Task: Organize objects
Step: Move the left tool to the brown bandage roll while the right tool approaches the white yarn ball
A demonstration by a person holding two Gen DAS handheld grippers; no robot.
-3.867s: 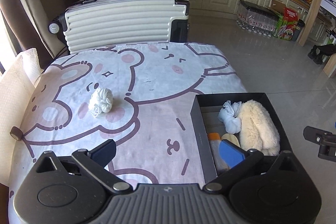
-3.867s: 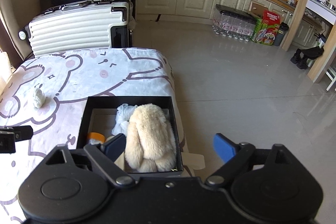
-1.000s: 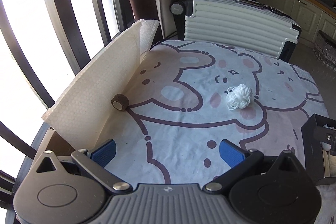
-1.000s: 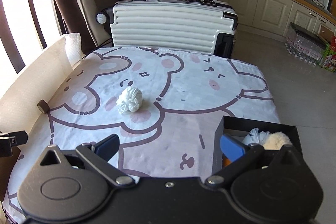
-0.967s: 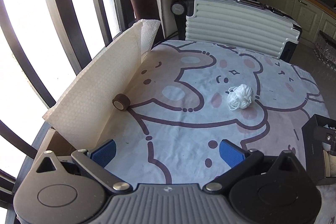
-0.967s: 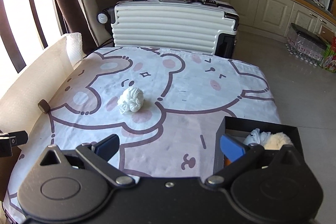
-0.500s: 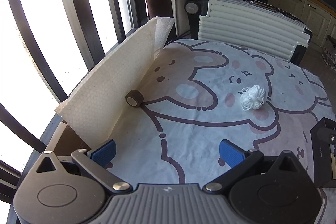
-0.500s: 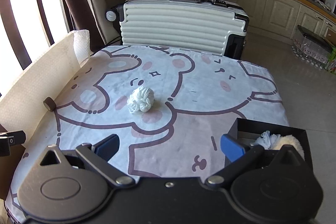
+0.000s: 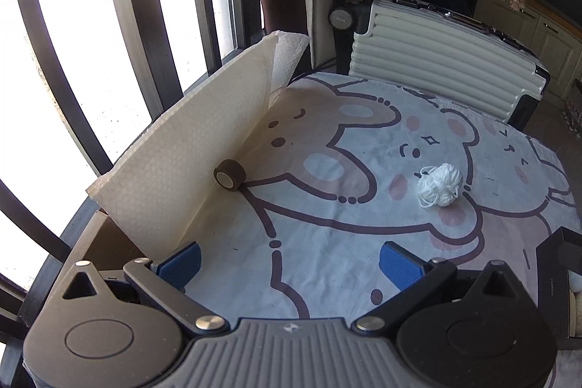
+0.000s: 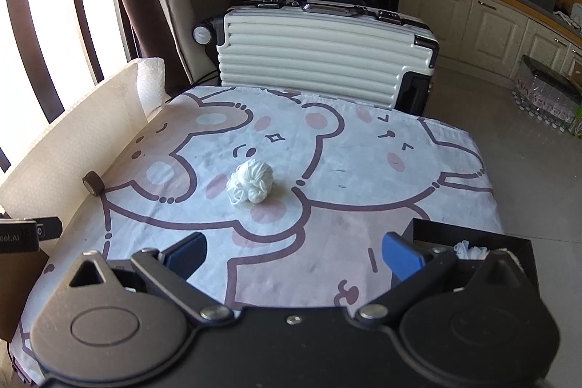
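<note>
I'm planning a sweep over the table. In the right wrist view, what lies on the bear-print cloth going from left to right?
Small brown tape roll by the cream paper sheet → white ball of yarn → open black box at the right edge.

A white suitcase (image 10: 320,60) stands behind the bear cloth (image 10: 327,140); cupboards (image 10: 483,24) are right of the suitcase.
</note>
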